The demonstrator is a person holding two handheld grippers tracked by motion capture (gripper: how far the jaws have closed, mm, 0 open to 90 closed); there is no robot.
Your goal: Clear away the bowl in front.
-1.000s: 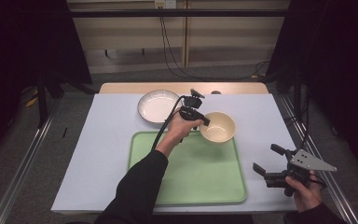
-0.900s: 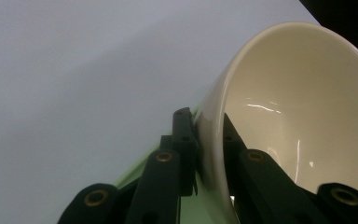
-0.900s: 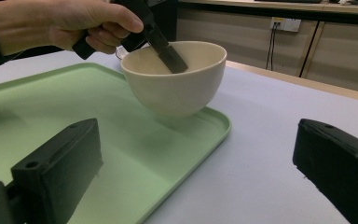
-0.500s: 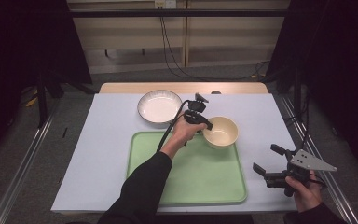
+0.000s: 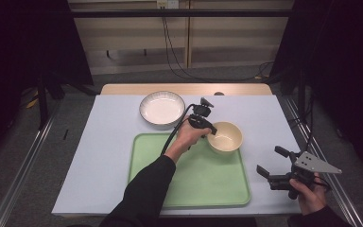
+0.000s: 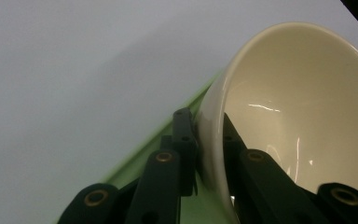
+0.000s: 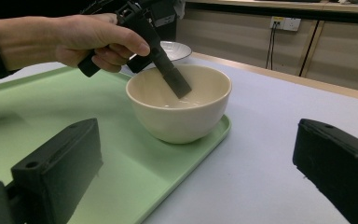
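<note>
Only left claw (image 6: pixel 208 154) view shows rim of bowl (image 6: pixel 298 107) pinched.

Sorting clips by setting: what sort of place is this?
Probably a lab recording bench, not a kitchen: a table under a pale sheet, dark curtains at both sides, loose cables down the back wall, and hand-held grippers working a cream bowl.

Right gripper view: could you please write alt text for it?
A left claw grips the rim of a cream bowl sitting at the corner of a green tray on a grey table. Open black jaws frame the foreground.
</note>
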